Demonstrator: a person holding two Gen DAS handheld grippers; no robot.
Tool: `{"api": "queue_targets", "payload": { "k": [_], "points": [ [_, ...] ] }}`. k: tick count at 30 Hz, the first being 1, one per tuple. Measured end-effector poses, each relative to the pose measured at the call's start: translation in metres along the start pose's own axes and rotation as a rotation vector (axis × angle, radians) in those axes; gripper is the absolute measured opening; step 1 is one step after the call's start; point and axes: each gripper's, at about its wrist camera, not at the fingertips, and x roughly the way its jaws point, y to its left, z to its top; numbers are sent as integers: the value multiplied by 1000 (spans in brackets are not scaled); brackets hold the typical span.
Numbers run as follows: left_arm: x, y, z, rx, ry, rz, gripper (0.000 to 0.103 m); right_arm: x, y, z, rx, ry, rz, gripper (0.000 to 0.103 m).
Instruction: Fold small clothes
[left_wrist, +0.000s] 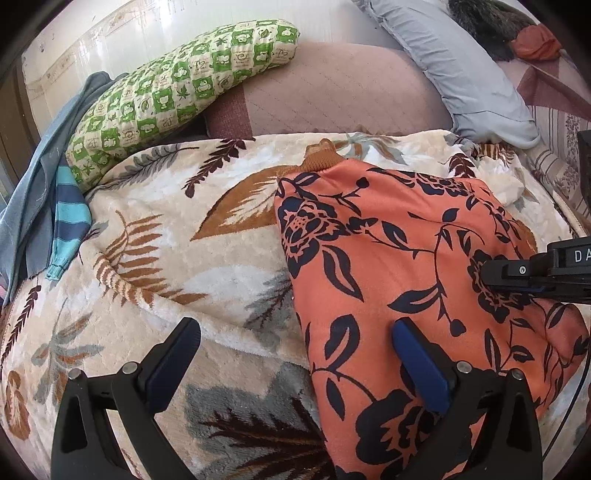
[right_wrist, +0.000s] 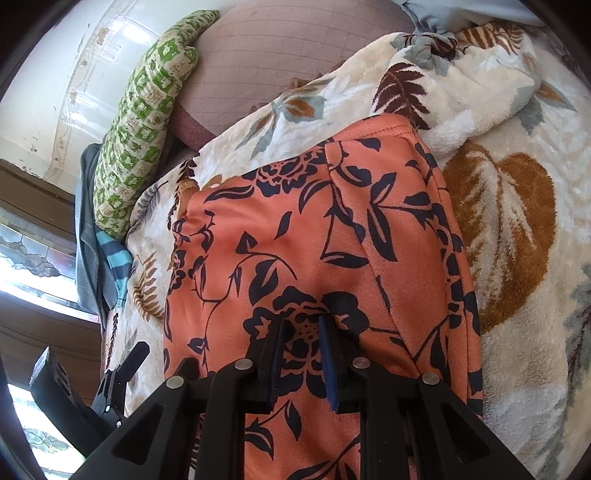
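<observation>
2 grippers work 1 orange garment with a navy flower print (left_wrist: 406, 258), which lies on the cream plush blanket with brown and grey leaves (left_wrist: 155, 206).

The right gripper (right_wrist: 301, 328) has its jaws nearly together, seemingly pinching a ridge of the orange cloth, probably to anchor or lift it for a fold. The left gripper (left_wrist: 295, 332) hovers with jaws spread wide and empty, straddling the garment's left edge, likely ready to take it. A green-and-cream checked pillow (left_wrist: 177, 85), a grey-blue pillow (left_wrist: 461, 74) and a blue-striped knit piece (left_wrist: 70, 221) sit well apart; only the blanket's rumples may hinder a flat fold.
</observation>
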Motion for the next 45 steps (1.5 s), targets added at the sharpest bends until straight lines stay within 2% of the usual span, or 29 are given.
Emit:
{"api": "queue_targets", "payload": {
  "k": [6,18,25,29,35,45],
  "points": [
    [-11,5,5,-18,-55,18,103,-1,0,0,-7,3,3,22],
    [-17,32,11,-113,-91,58,103,-3,6,-1,-35,-2,-21,22],
    [-31,67,16,-206,-150,94,103,-1,19,-5,-120,-15,-90,22],
    [-36,90,18,-268,-176,133,103,-1,19,-4,-112,-13,-84,22],
    [-39,116,16,-355,-186,153,103,-1,18,-4,-113,-13,-84,22],
    [-42,112,17,-337,-195,168,103,-1,18,-4,-112,-12,-83,22]
  ]
}}
